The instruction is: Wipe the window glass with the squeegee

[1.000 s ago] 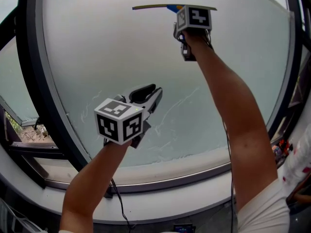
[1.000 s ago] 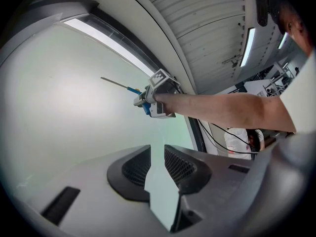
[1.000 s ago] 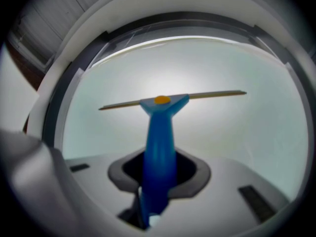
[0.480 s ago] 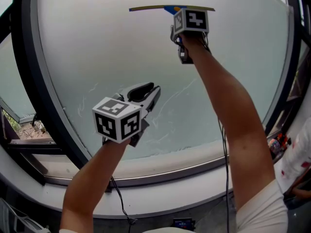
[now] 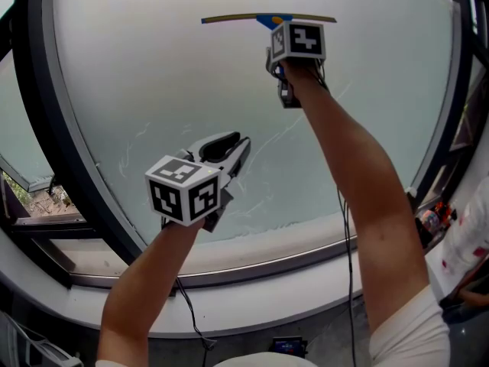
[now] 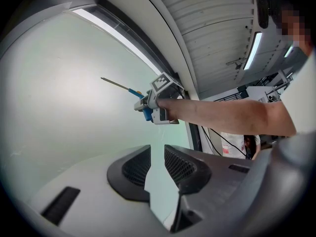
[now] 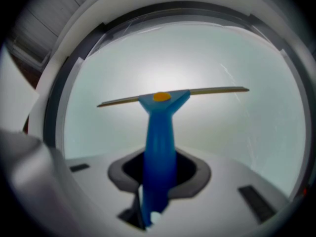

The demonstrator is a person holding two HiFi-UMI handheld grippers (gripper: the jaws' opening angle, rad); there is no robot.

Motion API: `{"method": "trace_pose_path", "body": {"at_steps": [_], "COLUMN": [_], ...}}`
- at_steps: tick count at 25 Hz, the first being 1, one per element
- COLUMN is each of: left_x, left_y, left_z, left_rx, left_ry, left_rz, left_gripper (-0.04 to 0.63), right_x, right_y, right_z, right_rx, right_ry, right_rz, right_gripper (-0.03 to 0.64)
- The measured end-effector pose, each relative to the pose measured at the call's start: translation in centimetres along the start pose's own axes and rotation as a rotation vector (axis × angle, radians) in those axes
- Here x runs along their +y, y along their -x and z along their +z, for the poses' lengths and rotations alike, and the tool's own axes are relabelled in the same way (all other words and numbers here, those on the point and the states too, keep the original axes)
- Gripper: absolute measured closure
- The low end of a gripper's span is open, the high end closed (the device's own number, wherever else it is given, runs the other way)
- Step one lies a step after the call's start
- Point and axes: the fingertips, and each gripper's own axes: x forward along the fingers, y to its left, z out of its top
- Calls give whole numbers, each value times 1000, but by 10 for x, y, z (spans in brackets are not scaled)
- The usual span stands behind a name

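The squeegee has a long thin blade and a blue handle. Its blade lies level against the frosted window glass, high on the pane. My right gripper is shut on the handle, which runs between its jaws. Lower and to the left, my left gripper points at the glass. Its jaws stand slightly apart with nothing between them. The left gripper view also catches the squeegee and the right gripper from the side.
Thin water streaks cross the lower glass. A dark frame rings the pane above a white sill. A side window stands at the left. A cable hangs by the right arm. Small items sit at the far right.
The right gripper has drawn the squeegee a little way down the glass with the blade kept level. The left gripper has sunk slightly, its jaws unchanged.
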Motion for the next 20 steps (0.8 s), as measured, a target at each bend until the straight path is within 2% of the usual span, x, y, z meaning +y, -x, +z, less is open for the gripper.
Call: {"method": "trace_pose_path", "body": {"at_steps": [20], "left_x": [-3], "left_y": [7], "left_z": [-50], "left_rx": [60], "left_ry": [62], "left_rz": [8], "left_gripper": [488], "right_x": [-7], "right_y": [1], "right_z": [-83], "right_rx": [90], "right_ry": [-16], "right_rz": [3], "right_gripper": [503]}}
